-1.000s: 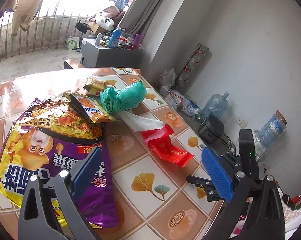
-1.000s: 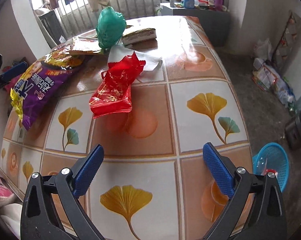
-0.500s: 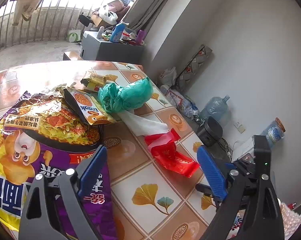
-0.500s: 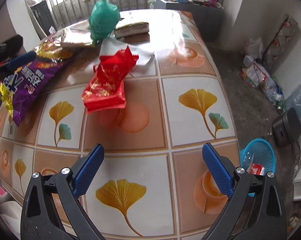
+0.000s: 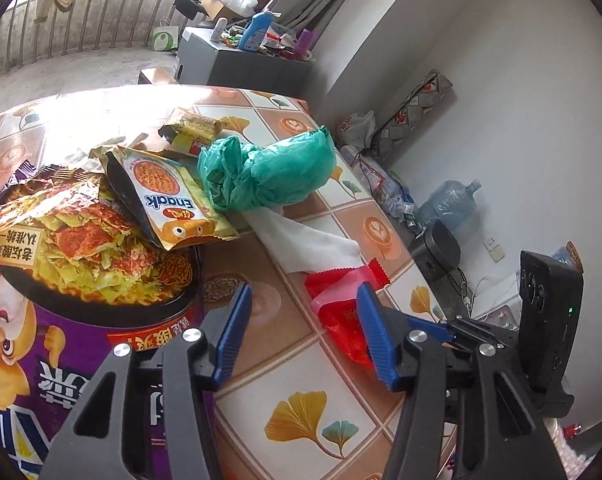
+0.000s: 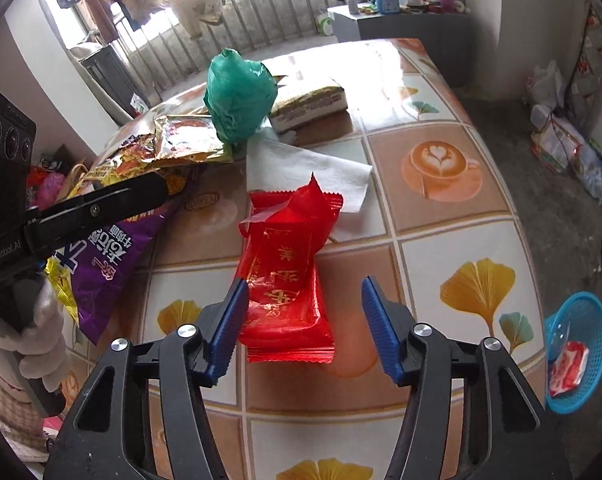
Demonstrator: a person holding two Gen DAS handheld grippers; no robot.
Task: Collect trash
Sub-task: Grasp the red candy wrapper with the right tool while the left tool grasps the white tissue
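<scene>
While both tools close empty | red wrapper [image 6: 287, 276] under right | tissue [image 6: 301, 168] behind

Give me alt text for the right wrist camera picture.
The right gripper, closing with nothing gripped, hovers over a red wrapper on a tiled table. Beyond lie a white tissue, green bag and snack packets.

You've got two tools up: left tool [image 5: 303, 320], right tool [image 6: 301, 312]. On the counter [image 6: 441, 240] count one red wrapper [image 6: 289, 272], one green plastic bag [image 6: 237, 96], one white tissue [image 6: 301, 164], one big purple snack bag [image 5: 41, 340], one Enaak packet [image 5: 169, 200] and one yellow noodle pack [image 5: 191, 128]. Off the counter: one blue basket [image 6: 581, 352], one water jug [image 5: 447, 204].
</scene>
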